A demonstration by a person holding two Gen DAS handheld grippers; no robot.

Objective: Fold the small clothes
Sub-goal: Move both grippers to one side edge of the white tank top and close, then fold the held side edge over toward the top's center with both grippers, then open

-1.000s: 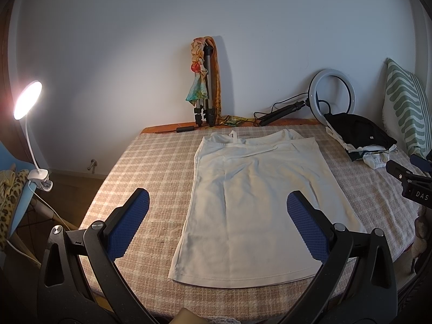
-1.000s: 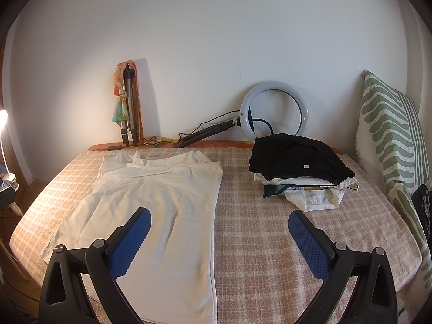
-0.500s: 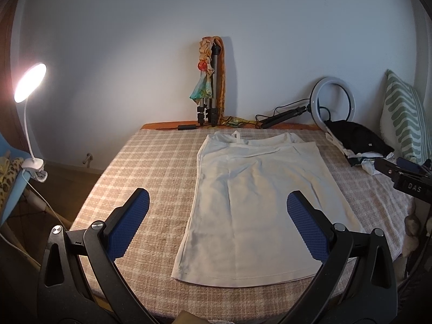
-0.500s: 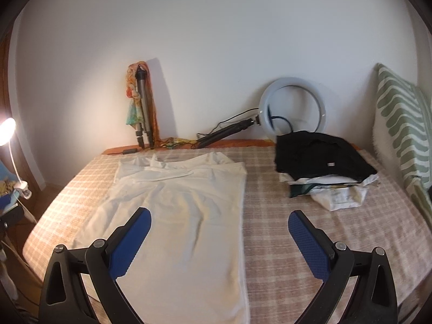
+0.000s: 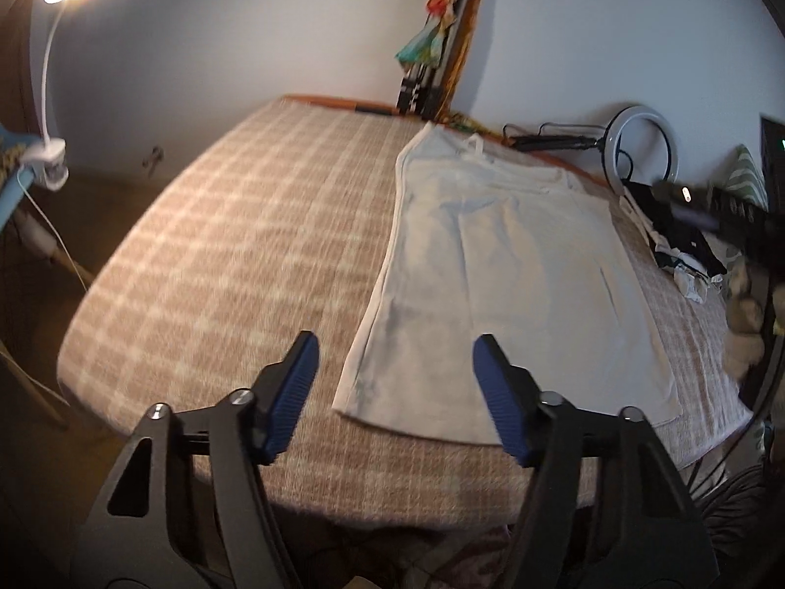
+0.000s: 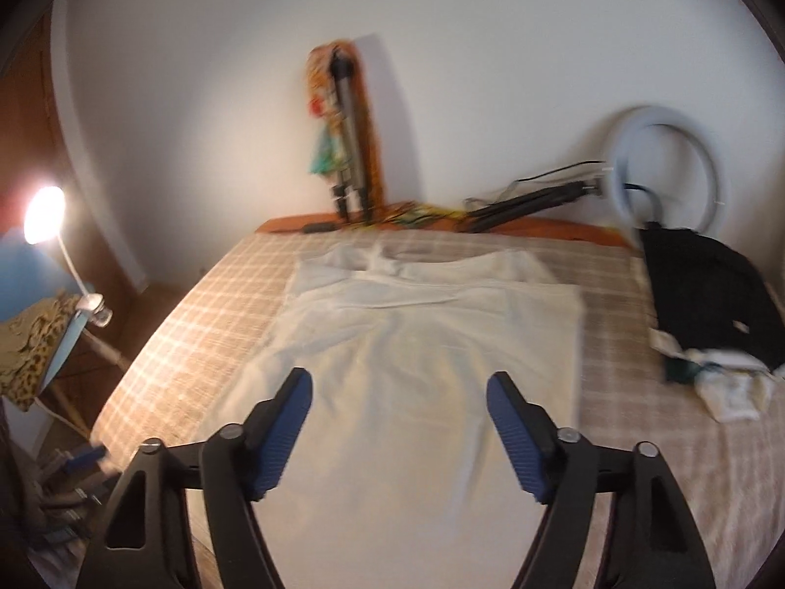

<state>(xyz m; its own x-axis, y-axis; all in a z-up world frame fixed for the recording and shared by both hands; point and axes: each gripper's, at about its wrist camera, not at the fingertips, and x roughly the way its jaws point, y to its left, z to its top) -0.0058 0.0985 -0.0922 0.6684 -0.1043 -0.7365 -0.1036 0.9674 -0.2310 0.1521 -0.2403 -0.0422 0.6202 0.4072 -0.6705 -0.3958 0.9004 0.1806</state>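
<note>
Both jaws are closing with nothing between them. Left gripper [image 5: 392, 388] hangs over the near left hem corner of the white shirt [image 5: 505, 289], which lies flat on the bed [image 5: 221, 255]; closing early could miss or bunch the hem.

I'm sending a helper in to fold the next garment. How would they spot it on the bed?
On the checked bedspread, look at the middle, left of the pile of clothes topped in black. The white top lies spread flat, neckline toward the wall. It alone is laid out singly and unfolded.
</note>
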